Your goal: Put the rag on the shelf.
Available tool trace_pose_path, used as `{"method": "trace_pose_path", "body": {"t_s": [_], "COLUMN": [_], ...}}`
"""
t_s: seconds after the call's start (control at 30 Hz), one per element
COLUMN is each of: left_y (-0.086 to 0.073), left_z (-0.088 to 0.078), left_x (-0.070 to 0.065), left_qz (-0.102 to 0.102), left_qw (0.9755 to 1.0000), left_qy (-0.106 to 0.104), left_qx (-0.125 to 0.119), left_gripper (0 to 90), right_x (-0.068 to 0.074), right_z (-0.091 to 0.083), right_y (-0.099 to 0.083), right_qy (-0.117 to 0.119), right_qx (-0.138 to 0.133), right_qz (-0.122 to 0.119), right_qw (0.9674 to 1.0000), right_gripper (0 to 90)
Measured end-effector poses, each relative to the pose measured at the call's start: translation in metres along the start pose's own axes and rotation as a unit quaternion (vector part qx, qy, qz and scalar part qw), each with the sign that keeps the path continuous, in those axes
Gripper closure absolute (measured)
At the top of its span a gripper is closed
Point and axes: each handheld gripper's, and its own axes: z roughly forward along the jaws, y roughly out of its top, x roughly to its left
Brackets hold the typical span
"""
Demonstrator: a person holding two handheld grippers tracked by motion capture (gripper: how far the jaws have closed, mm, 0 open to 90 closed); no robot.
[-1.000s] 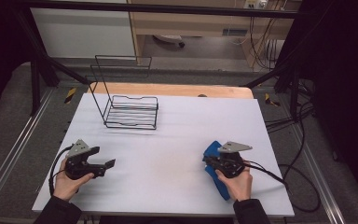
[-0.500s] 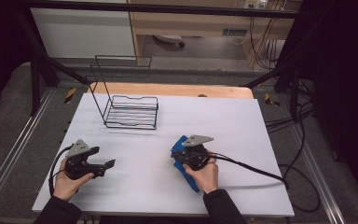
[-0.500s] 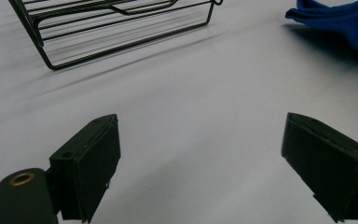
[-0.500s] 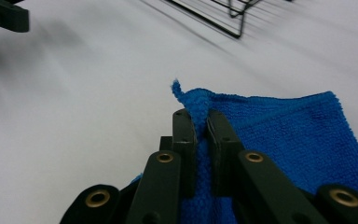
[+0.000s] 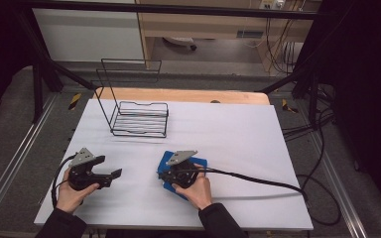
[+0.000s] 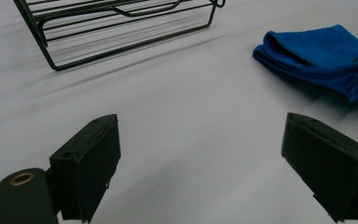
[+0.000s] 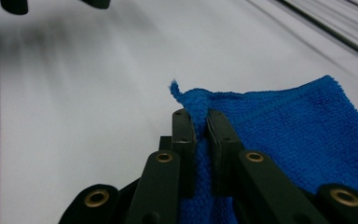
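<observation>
Dragged leftward since a second ago: blue cloth point(image 5: 169, 159), pinched by right hand-held gripper point(image 5: 161, 174).
Soft, light, floppy; corner hold suits; left hand-held gripper point(image 5: 115, 173) open, nine o'clock.

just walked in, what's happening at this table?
A person is working at a white table with a handheld gripper in each hand. The right gripper is clamped on the edge of a folded blue cloth, which lies on the table near the front middle. The left gripper sits at the front left with its jaws wide open and nothing between them. A black wire rack stands farther back on the left, with nothing in it.
</observation>
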Motion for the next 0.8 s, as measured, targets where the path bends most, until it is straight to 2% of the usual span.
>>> {"method": "trace_pose_path", "body": {"t_s": [0.1, 0.13, 0.17, 0.2, 0.27, 0.3, 0.37, 0.4, 0.53, 0.7, 0.8], "left_y": [0.0, 0.0, 0.0, 0.0, 0.0, 0.0, 0.0, 0.0, 0.0, 0.0, 0.0], "left_z": [0.0, 0.0, 0.0, 0.0, 0.0, 0.0, 0.001, 0.001, 0.001, 0.002, 0.003], "left_x": [0.0, 0.0, 0.0, 0.0, 0.0, 0.0, 0.0, 0.0, 0.0, -0.001, -0.001], "left_qz": [0.001, 0.0, 0.0, 0.0, -0.002, -0.002, -0.002, -0.003, -0.004, -0.004, -0.004], "left_qw": [1.0, 1.0, 1.0, 1.0, 1.0, 1.0, 1.0, 1.0, 1.0, 1.0, 1.0], "left_qy": [-0.001, 0.0, -0.001, -0.001, -0.002, -0.002, -0.002, -0.002, -0.002, -0.002, -0.002], "left_qx": [0.001, 0.001, 0.001, 0.002, 0.001, 0.002, 0.002, 0.002, 0.003, 0.006, 0.007], "left_gripper": [11.6, 11.6, 11.6, 11.6, 11.6, 11.6, 11.6, 11.6, 11.6, 11.4, 11.4], "right_x": [0.003, 0.002, 0.002, 0.002, 0.002, 0.003, 0.003, 0.002, -0.007, -0.041, -0.061], "right_z": [0.005, 0.009, 0.009, 0.012, 0.011, 0.009, 0.005, -0.004, -0.024, -0.048, -0.058], "right_y": [-0.002, -0.005, -0.005, -0.006, -0.005, -0.004, -0.002, 0.003, 0.008, -0.007, -0.025], "right_qy": [0.009, 0.012, 0.012, 0.014, 0.022, 0.016, 0.014, 0.009, -0.024, -0.086, -0.129], "right_qx": [0.006, 0.012, 0.012, 0.009, -0.001, -0.012, -0.018, -0.03, -0.049, -0.045, -0.033], "right_qz": [-0.001, 0.005, 0.005, 0.01, 0.017, 0.015, 0.013, 0.009, 0.006, 0.049, 0.083], "right_qw": [0.9999, 0.9998, 0.9998, 0.9998, 0.9996, 0.9997, 0.9997, 0.9995, 0.9985, 0.9941, 0.9876], "right_gripper": [82.9, 79.3, 79.3, 71.0, 60.0, 53.3, 51.3, 42.6, 38.4, 46.2, 52.9]}}
